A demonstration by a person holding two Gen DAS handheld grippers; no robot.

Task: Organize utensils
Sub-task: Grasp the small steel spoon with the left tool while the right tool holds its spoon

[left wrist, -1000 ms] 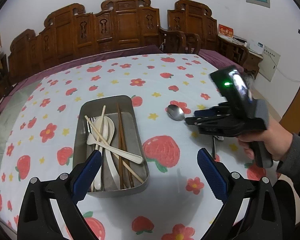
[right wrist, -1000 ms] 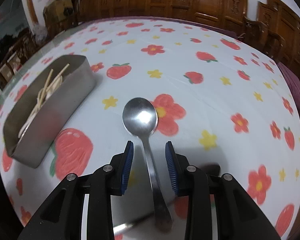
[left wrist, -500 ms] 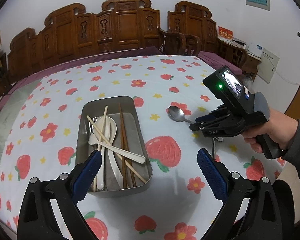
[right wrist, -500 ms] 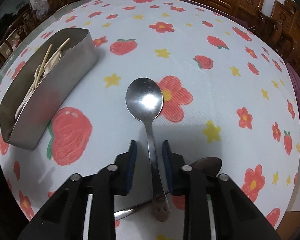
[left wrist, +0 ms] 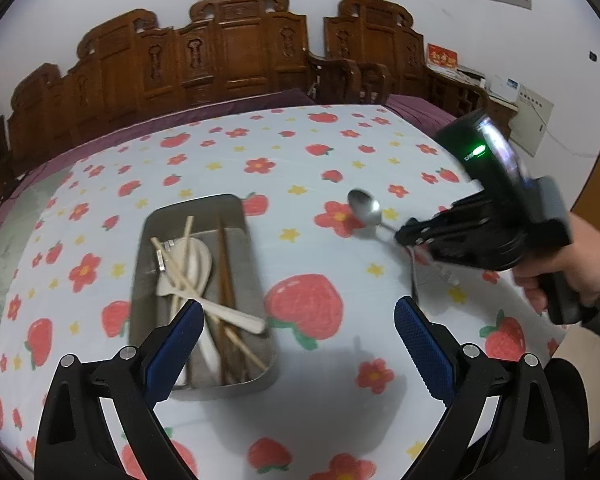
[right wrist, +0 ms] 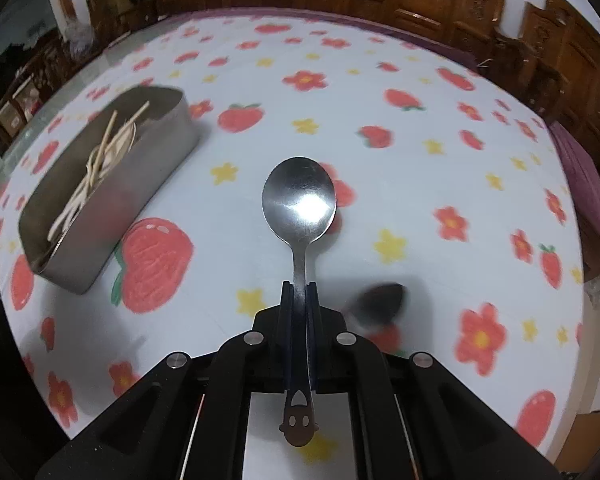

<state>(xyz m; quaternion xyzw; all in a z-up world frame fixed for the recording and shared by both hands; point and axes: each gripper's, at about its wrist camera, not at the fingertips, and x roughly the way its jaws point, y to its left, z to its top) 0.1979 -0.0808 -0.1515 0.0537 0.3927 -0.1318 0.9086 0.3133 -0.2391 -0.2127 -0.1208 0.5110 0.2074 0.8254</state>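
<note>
My right gripper is shut on the handle of a steel spoon and holds it off the tablecloth, bowl forward. It shows in the left wrist view with the spoon sticking out to the left. A steel tray holds white spoons, pale chopsticks and dark chopsticks; in the right wrist view the tray lies to the left. My left gripper is open and empty above the tray's near end.
A second metal utensil lies blurred on the cloth right of my right gripper; it also shows in the left wrist view. Carved wooden chairs line the far side of the table.
My right gripper has closed on the spoon's handle and lifted the spoon off the cloth. The left gripper has stayed open over the tray.
</note>
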